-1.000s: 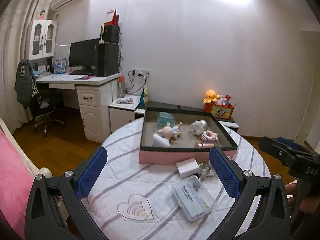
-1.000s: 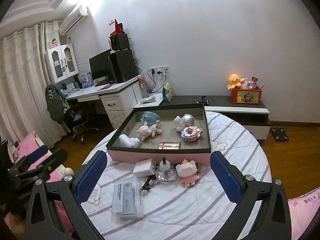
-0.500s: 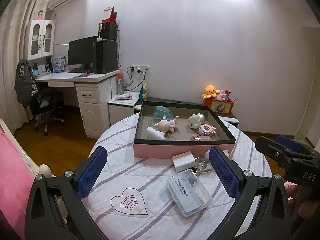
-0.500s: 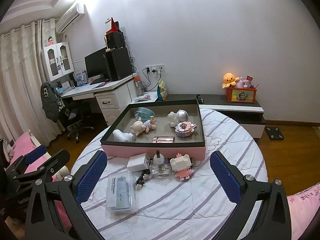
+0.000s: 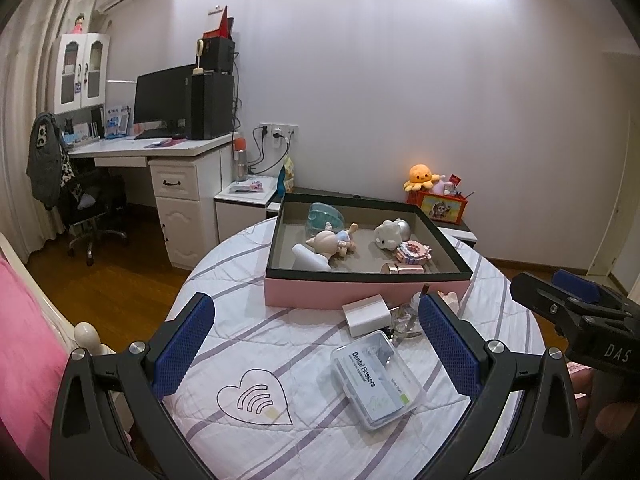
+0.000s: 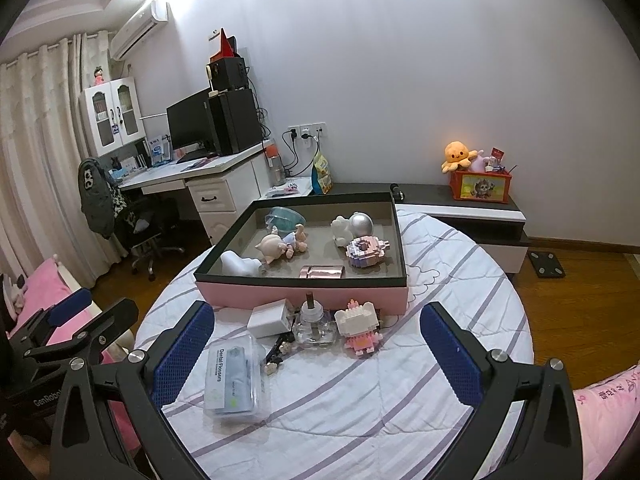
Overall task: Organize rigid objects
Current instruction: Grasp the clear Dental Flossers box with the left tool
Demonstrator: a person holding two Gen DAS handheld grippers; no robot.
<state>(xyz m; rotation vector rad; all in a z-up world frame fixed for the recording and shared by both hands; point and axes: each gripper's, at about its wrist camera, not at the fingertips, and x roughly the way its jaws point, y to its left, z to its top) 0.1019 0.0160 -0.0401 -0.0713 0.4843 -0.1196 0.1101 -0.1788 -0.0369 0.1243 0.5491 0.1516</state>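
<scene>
A pink box with a dark rim [image 5: 360, 295] [image 6: 304, 294] stands on the round striped table and holds several small toys. In front of it lie a white charger [image 5: 366, 314] [image 6: 269, 317], a clear dental flosser case [image 5: 376, 380] [image 6: 232, 380], a small glass bottle [image 6: 313, 326], a pink brick figure [image 6: 358, 326] and a dark hair clip [image 6: 276, 354]. My left gripper [image 5: 316, 346] hovers open above the table's near left side, with nothing between its blue pads. My right gripper [image 6: 316, 354] is open too, above the loose items.
The table's cloth [image 5: 256, 394] bears a heart print. A desk [image 5: 160, 152] with a monitor and a swivel chair [image 5: 92, 216] stand to the left. A low cabinet [image 6: 460, 208] with an orange plush and a toy box is behind. Pink bedding [image 5: 24, 344] lies close by.
Both grippers have drawn back and a little lower, so the box and loose items sit slightly farther off. Both stay open. Nothing on the table has moved.
</scene>
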